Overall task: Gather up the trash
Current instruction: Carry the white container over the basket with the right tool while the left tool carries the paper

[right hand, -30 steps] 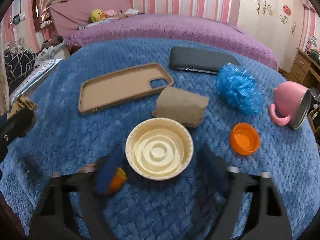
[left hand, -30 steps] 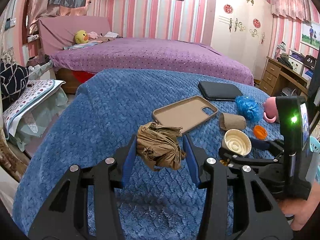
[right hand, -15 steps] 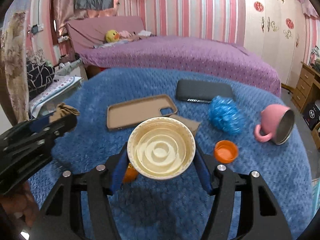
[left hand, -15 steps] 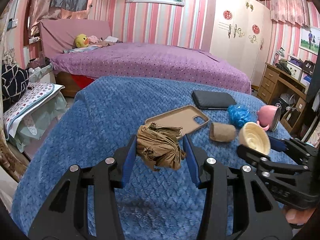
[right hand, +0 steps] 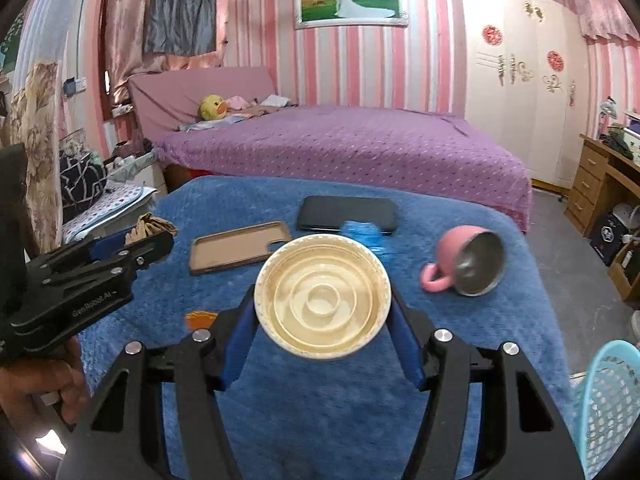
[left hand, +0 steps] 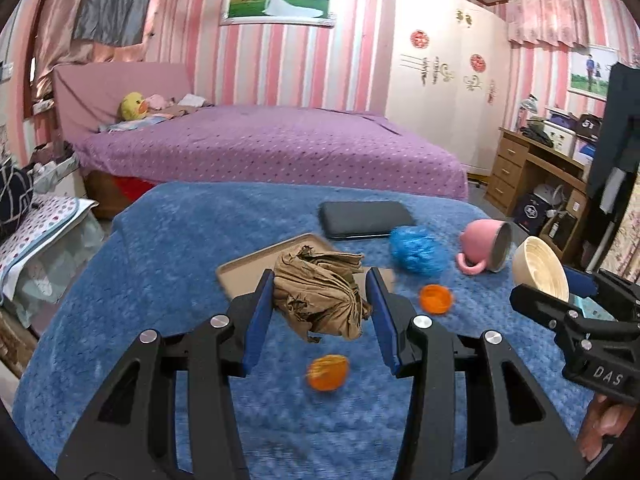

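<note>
Left gripper (left hand: pixel 320 300) is pinching a crumpled brown paper wad (left hand: pixel 320 292), blue pads pressing both flanks, wad hanging clear above the blue blanket (left hand: pixel 160 280) so it isn't dragging on the fabric. Right gripper (right hand: pixel 322 312) is clamping a cream paper cup (right hand: pixel 322 300) across its body, open mouth facing the camera, also carried off the blanket; a sideways grip probably suits a light, crushable cup that would collapse if pinched at the rim. Both pieces of trash are in the air in front of the person, one per hand, likely so one trip drops both. A light-blue mesh basket (right hand: pixel 608 404) is showing at the lower right edge of the right view, off the blanket's side, probably the bin. Left on the blanket: an orange cap (left hand: pixel 436 298), an orange scrap (left hand: pixel 328 372) below the wad, a blue puff (left hand: pixel 418 250), likely next trash. The tan phone case (right hand: pixel 240 246), dark wallet (right hand: pixel 348 212) and tipped pink mug (right hand: pixel 468 264) are looking like keepers, lying further back. Risk: the wad is loose, a flap could be snagging on release.
</note>
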Motion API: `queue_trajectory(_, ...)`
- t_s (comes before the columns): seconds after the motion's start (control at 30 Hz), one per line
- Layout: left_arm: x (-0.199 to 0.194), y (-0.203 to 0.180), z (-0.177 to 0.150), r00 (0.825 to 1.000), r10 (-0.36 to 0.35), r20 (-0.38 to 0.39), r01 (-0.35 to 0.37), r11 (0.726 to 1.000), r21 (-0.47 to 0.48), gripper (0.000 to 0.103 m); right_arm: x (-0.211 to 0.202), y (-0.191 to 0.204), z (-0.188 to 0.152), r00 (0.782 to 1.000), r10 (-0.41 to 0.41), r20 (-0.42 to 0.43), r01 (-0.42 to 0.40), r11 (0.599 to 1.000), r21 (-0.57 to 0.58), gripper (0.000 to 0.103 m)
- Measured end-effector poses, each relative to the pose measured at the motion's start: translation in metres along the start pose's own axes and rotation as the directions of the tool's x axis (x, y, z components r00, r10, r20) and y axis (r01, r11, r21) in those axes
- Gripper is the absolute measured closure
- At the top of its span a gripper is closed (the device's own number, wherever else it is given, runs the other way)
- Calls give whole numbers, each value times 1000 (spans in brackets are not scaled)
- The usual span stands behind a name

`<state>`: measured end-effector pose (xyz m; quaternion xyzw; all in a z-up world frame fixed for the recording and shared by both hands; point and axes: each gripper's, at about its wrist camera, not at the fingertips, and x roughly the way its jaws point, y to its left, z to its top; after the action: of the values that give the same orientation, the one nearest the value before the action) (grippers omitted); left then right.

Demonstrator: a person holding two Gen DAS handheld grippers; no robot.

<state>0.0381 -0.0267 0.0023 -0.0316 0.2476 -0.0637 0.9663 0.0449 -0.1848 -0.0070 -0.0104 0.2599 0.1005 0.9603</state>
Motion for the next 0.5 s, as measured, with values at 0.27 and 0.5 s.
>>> queue_trajectory(0.27, -6, -47, 3, 998, -63, 24, 62, 997, 39, 58, -16, -47, -3, 999, -41, 16, 40, 997, 60, 42)
queue_trajectory(0.5, -5, -84, -2, 995, -99, 16, 97, 991, 93, 58, -30, -68, -9, 998, -63, 21, 61, 996, 69, 42)
